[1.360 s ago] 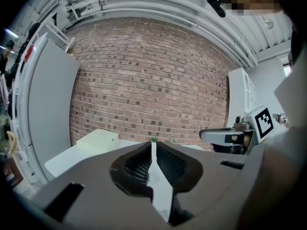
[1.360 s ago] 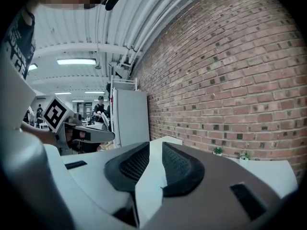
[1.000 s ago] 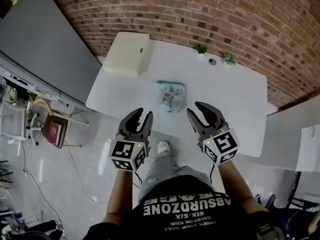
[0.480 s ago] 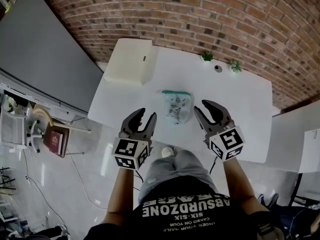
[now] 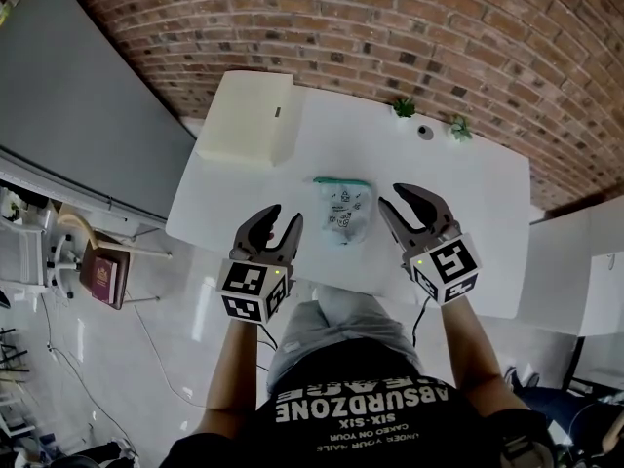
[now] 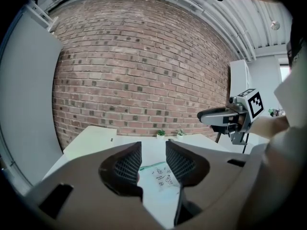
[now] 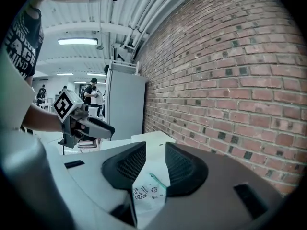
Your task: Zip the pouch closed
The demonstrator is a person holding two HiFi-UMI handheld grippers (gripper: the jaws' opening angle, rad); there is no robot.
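left gripper (image 5: 276,224) just opened up, right gripper (image 5: 417,206) spread too, both empty; I'd pin the pouch (image 5: 343,209) mid table (image 5: 468,183), then pinch its zip (image 5: 341,180)

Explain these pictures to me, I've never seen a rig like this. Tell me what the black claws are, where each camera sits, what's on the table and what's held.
There is no robot here. A person holds a two-jaw tool in each hand: the left gripper and the right gripper. The cubes with square markers belong to them. One picture comes from a camera on the person's head, looking steeply down. The other two come from cameras riding on each gripper, looking along its jaws. On the white table lie a clear printed pouch with a green top edge, a flat cream box and two tiny plants. Nothing is held. Both grippers are open, the left's jaws having just been opening, and the pouch lies untouched beyond them.
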